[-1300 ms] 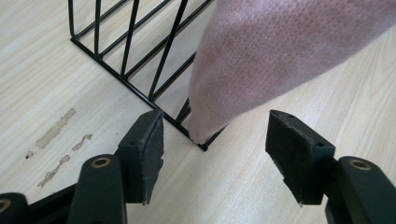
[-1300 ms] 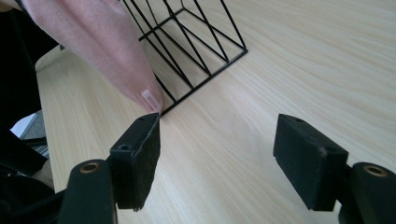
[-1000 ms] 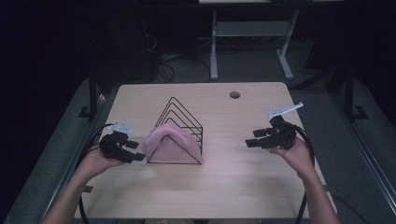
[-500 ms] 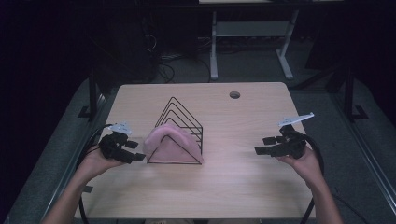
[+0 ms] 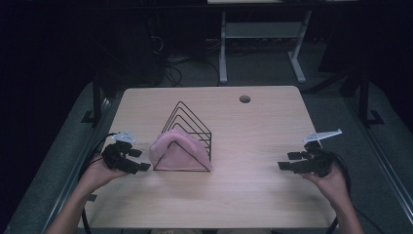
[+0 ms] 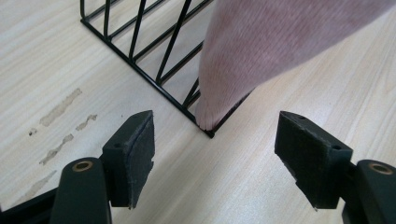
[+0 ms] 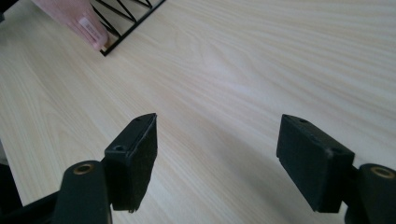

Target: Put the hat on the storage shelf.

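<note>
A black wire rack with triangular dividers stands on the wooden table. A pink knitted cloth hangs over its front dividers. In the left gripper view the pink cloth drapes down to the rack's front corner. My left gripper is open just left of the rack, nothing between its jaws. My right gripper is open at the table's right side, well apart from the rack, and holds nothing. The rack corner and cloth end with a label lie far off.
A round cable hole sits near the table's far edge. Pale smudges mark the tabletop by the left gripper. A white table frame stands on the dark floor behind. Bare wood stretches between rack and right gripper.
My right gripper has drawn back toward the near right corner of the table. The left gripper, rack and cloth have stayed put.
</note>
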{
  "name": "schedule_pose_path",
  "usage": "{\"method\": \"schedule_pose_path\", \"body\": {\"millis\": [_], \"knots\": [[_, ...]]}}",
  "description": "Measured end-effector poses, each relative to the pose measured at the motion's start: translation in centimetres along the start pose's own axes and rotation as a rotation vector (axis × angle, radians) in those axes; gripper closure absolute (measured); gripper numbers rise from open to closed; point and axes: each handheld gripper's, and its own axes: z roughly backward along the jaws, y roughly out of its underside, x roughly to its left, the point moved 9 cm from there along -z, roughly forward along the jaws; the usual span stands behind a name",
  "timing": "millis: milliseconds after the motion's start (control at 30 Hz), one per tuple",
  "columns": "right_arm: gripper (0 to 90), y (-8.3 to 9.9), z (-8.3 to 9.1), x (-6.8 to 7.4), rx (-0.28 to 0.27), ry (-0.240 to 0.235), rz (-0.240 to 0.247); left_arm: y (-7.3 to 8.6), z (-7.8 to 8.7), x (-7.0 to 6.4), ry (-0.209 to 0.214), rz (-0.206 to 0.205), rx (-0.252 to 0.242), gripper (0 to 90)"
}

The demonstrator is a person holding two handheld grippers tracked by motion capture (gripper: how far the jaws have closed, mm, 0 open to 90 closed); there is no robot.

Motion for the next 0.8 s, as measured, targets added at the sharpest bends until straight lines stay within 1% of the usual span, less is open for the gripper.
{"method": "schedule_pose_path", "body": {"millis": [133, 167, 233, 300, 333, 367, 400, 533, 600, 667, 700, 733, 767, 800], "knots": [[28.5, 1.0, 0.3, -0.3, 0.003, 0.014, -0.003, 0.2, -0.2, -0.2, -0.003, 0.011, -0.01, 27.9], [28.5, 1.3, 0.4, -0.2, 0.003, 0.012, -0.012, 0.3, -0.2, -0.2, -0.004, 0.004, -0.007, 27.8], [28.5, 1.7, 0.4, -0.3, -0.01, 0.012, -0.01, 0.4, -0.3, -0.2, -0.018, -0.001, -0.004, 27.9], [28.5, 2.2, 0.5, -0.3, -0.015, 0.009, -0.021, 0.5, -0.4, -0.4, -0.017, -0.002, 0.001, 27.8], [28.5, 2.5, 0.5, -0.4, -0.016, 0.013, -0.02, 0.5, -0.5, -0.5, -0.02, -0.011, 0.006, 27.8], [28.5, 2.8, 0.5, -0.3, -0.02, 0.016, -0.03, 0.6, -0.5, -0.7, -0.023, -0.011, 0.008, 27.8], [28.4, 3.0, 0.6, -0.3, -0.02, 0.018, -0.028, 0.7, -0.5, -0.7, -0.026, -0.021, 0.012, 27.8], [27.9, 4.3, 0.7, 0.2, -0.027, 0.03, -0.034, 1.1, -0.6, -1.2, -0.031, -0.012, 0.0, 28.0], [27.0, 4.7, 0.7, 0.5, -0.035, 0.03, -0.036, 1.4, -0.6, -1.4, -0.034, 0.006, -0.004, 28.8], [26.4, 5.1, 0.9, 1.2, -0.052, 0.026, -0.031, 1.7, -0.5, -1.7, -0.03, 0.035, -0.028, 28.8], [26.2, 5.3, 0.9, 1.5, -0.058, 0.026, -0.023, 1.9, -0.4, -1.8, -0.037, 0.043, -0.041, 28.9], [25.5, 5.5, 1.0, 1.8, -0.063, 0.029, -0.013, 2.1, -0.4, -2.0, -0.05, 0.059, -0.055, 28.9], [25.1, 5.8, 1.0, 2.1, -0.067, 0.035, -0.002, 2.3, -0.4, -2.0, -0.063, 0.066, -0.067, 29.0], [25.0, 6.0, 1.1, 2.3, -0.066, 0.034, 0.0, 2.5, -0.5, -2.1, -0.07, 0.094, -0.1, 29.0]]}}
